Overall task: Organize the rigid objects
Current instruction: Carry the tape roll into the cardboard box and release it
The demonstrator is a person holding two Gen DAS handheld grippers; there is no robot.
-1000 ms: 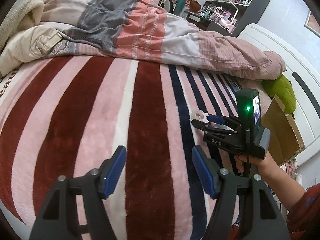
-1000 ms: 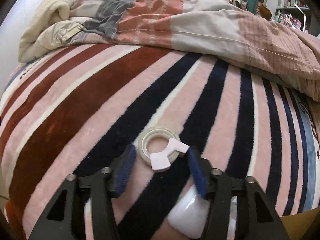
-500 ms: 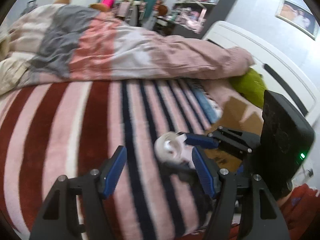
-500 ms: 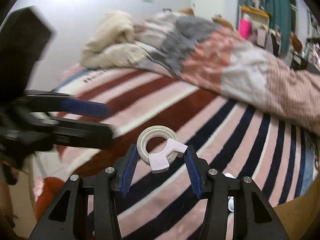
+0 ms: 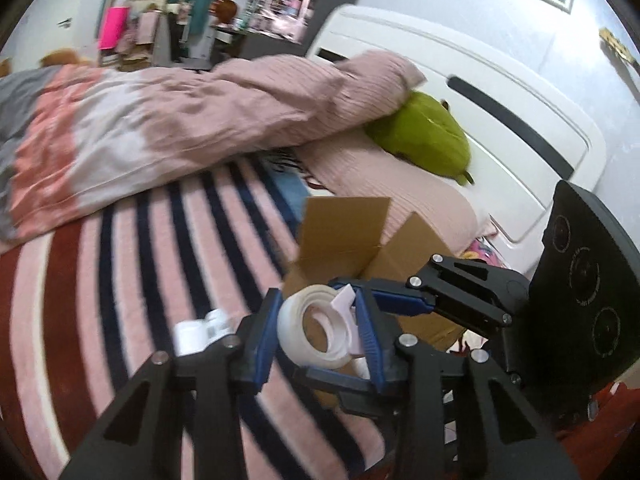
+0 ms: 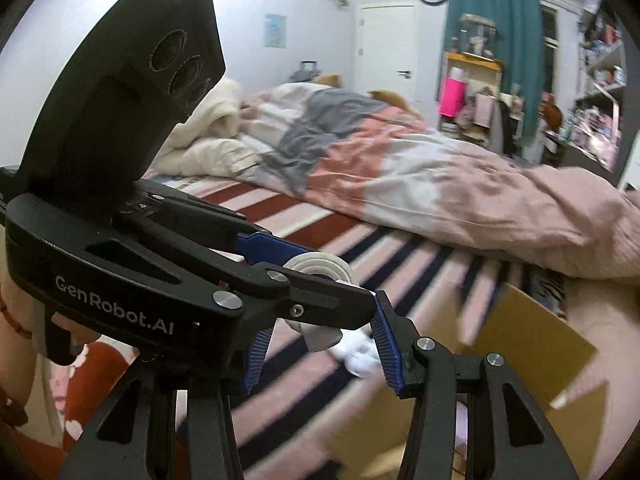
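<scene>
Tape roll position: the tape roll is off the bed, in the air between both tools and just in front of the open cardboard box.
Left hand-held gripper: the left hand-held gripper has narrowed onto the roll. Its blue pads lie against the roll's two outer flanks, which reads as a pinch across the diameter.
Right hand-held gripper: the right hand-held gripper reaches in from the right. One finger sits above the roll's white tab and one under the rim. It also reads as pinching the roll, but contact is partly hidden in its own view.
Nearer tool: neither; both are at the roll, and their fingers cross one another.
Roll orientation: on edge. The central hole faces the left wrist camera, turned slightly to the right.
Roll axis: no long axis, since the part is a ring. The hole axis runs roughly along the left fingers and across the right fingers.
Right wrist view: the tape roll shows its ringed face tilted upward, directly ahead of the right hand-held gripper.
Box bearing: the cardboard box lies ahead, low and to the right. From the left tool it lies straight beyond the roll.
Other item: a small white object rests on the bed, left of the roll.
Judgement: this looks like a hand-over, so one tool should let go before the roll travels boxward.
</scene>
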